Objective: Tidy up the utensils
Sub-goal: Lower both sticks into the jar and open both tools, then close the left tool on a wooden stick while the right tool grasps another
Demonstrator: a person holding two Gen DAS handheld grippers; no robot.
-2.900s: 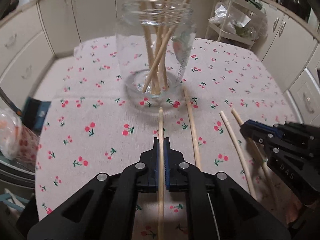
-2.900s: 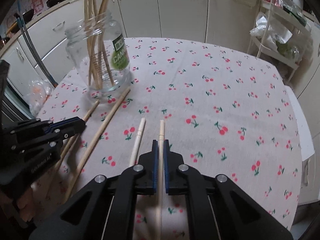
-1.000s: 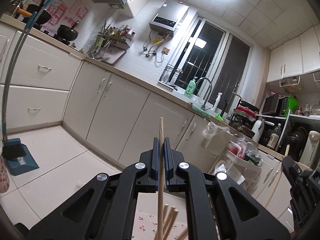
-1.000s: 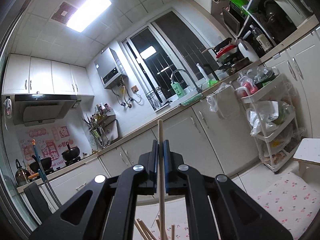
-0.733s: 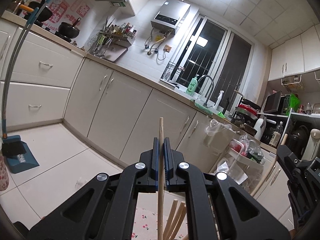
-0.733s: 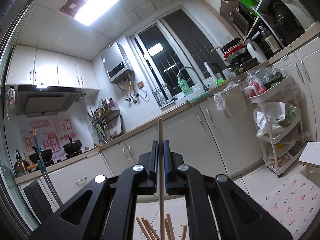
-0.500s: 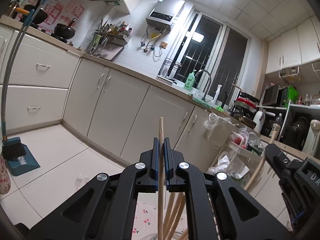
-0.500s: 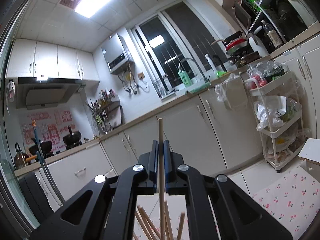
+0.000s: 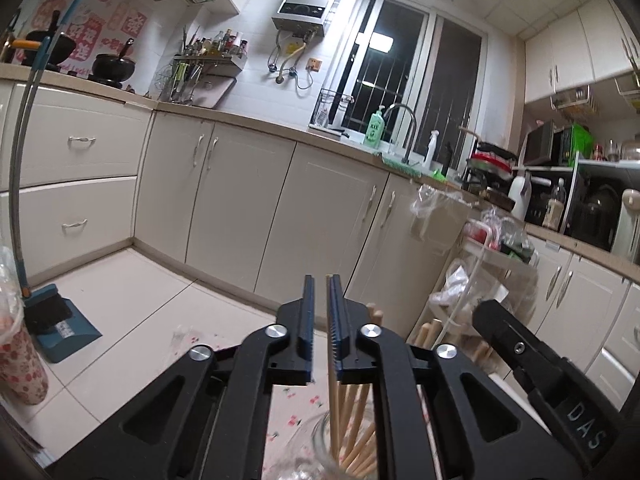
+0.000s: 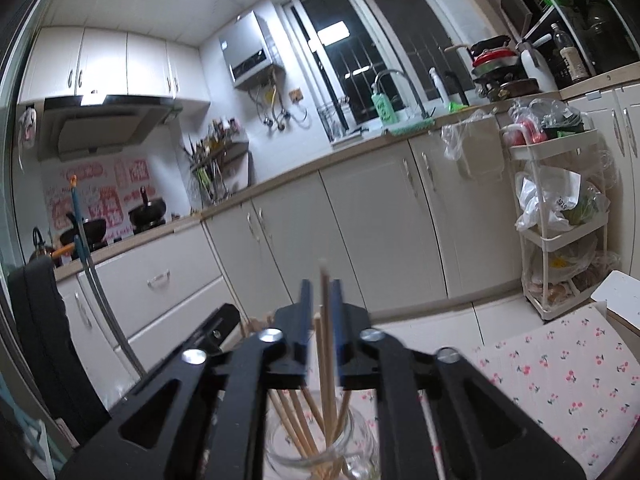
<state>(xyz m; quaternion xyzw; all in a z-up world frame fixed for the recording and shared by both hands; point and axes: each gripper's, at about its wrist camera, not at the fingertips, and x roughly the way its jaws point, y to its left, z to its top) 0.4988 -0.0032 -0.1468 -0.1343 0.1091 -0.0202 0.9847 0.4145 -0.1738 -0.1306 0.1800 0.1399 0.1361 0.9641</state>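
Both grippers hover above a clear glass jar (image 10: 320,452) that holds several wooden chopsticks (image 10: 296,420). My left gripper (image 9: 319,280) is open; a chopstick (image 9: 333,408) leans along its right finger and reaches down into the jar (image 9: 320,452). My right gripper (image 10: 320,284) is open, and a blurred chopstick (image 10: 325,344) stands loose in the gap between its jaws, its lower end in the jar. The right gripper also shows at the right of the left wrist view (image 9: 532,356).
The jar stands on a table with a cherry-print cloth (image 10: 560,376). Behind are cream kitchen cabinets (image 9: 240,208), a white storage trolley (image 10: 560,220) at the right, and a dustpan with brush (image 9: 56,316) on the floor at the left.
Both grippers have opened. Each chopstick, held upright in shut jaws before, has slid down into the jar. Both views have tilted lower, so the jar now shows.
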